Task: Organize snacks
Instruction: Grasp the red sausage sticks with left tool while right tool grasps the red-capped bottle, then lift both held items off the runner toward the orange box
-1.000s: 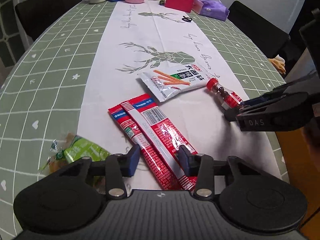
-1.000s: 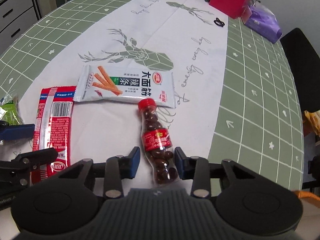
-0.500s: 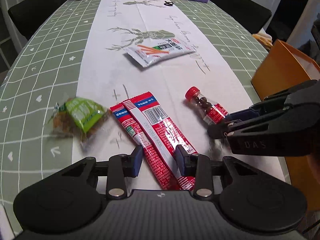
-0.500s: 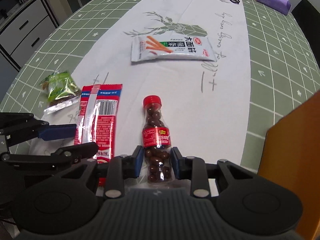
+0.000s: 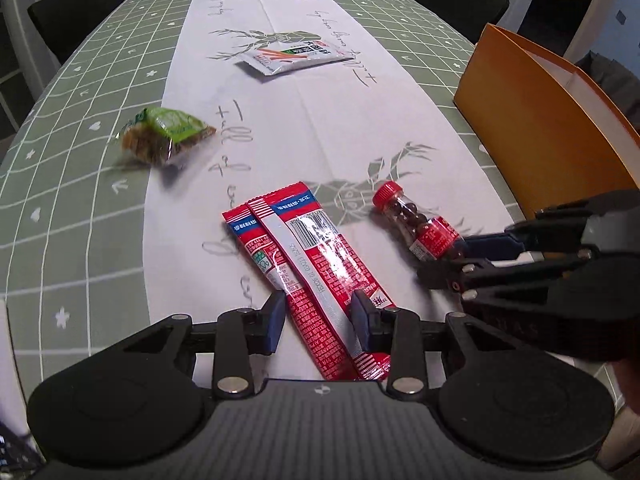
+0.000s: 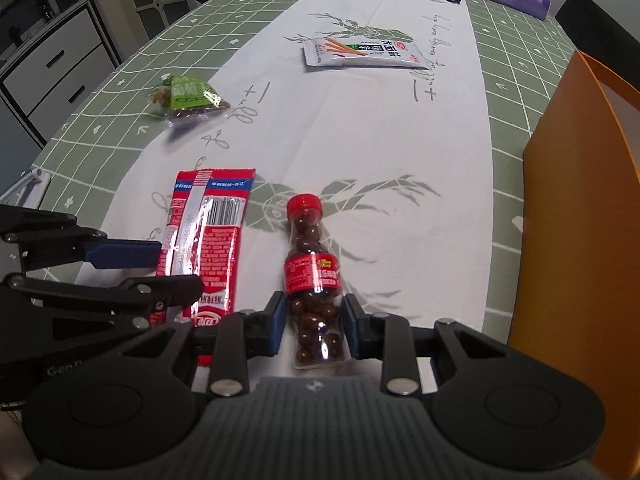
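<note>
Left wrist view shows the left claw (image 5: 318,322) closed on the lower end of two overlapping red packets (image 5: 308,256), its pads against their outer edges; the jaws have just eased a little wider with the packets between them. The right claw (image 6: 314,326) is clamped on the base of a small bottle (image 6: 314,276) of chocolate beans, red cap pointing away. Both loads appear to hang just over the worktop (image 5: 100,208), near an orange box (image 5: 552,120) at the right edge, probably where they are headed. A green pack (image 5: 166,138) and a white pouch (image 5: 294,58) lie farther up the runner, not yet gathered.

Risks, as I judge them: the packets are gripped edge-on and lie askew on each other, so the under one may slide free, more so with the jaws slackening. The bottle is round and slick, held low with most of its length sticking out, so it could pivot or squirt loose. The two claws sit close together and might knock each other, or clip the box wall, on the way in.
</note>
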Motion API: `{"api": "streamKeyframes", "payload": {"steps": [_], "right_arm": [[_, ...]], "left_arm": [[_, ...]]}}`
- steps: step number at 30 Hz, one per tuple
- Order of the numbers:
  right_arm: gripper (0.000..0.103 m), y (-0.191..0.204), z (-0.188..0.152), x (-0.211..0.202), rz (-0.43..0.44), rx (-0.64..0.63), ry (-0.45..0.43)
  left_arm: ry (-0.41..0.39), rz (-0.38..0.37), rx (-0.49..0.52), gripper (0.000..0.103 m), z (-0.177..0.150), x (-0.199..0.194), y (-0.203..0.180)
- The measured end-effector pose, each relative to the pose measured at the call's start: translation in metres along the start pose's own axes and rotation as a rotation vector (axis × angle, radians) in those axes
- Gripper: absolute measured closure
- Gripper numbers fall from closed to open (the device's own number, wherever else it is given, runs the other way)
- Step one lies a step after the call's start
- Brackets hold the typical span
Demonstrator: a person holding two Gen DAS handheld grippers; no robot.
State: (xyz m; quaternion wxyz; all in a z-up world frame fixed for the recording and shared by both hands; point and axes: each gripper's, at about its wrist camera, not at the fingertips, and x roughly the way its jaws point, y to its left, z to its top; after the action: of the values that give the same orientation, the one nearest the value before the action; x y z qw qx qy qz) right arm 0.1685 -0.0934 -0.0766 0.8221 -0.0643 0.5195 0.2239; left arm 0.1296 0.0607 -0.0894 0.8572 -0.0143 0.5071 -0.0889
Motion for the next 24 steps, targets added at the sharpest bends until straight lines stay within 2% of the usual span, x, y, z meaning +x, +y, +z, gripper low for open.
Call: {"api": "streamKeyframes", "payload": {"steps": [4,7,12,14,15,19,23,24], "right_arm": [[0.074,-0.001,-0.026,-0.012,-0.014,0.032,-0.065],[0.074,0.000,-0.042,-0.018,-0.043,0.034,-0.113],[0.074,0.004,-0.064,-0.024,-0.106,0.010,-0.190],[0.074,0.006,-0.070,-0.024,-0.124,-0.006,-0.214],[0.074,0.004,-0.072,-0.024,-0.120,-0.001,-0.223],[0.074,0.000,-0.076,-0.025,-0.106,0.009,-0.249],[0.073,-0.001,-0.080,-0.025,-0.108,-0.002,-0.266],[0.072,-0.002,-0.081,-0.025,-0.107,-0.002,-0.271]], "left_arm": [[-0.011,0.006,-0.024,0.048,-0.008,-0.002,0.001],[-0.028,0.019,-0.031,0.046,-0.012,-0.003,-0.001],[-0.059,0.035,-0.044,0.045,-0.017,-0.003,-0.004],[-0.073,0.031,-0.043,0.048,-0.019,-0.004,-0.005],[-0.084,0.025,-0.053,0.051,-0.020,-0.004,-0.005],[-0.126,0.047,-0.076,0.051,-0.025,-0.005,-0.009],[-0.133,0.078,-0.027,0.050,-0.026,-0.006,-0.018],[-0.128,0.083,-0.017,0.047,-0.025,-0.006,-0.019]]}}
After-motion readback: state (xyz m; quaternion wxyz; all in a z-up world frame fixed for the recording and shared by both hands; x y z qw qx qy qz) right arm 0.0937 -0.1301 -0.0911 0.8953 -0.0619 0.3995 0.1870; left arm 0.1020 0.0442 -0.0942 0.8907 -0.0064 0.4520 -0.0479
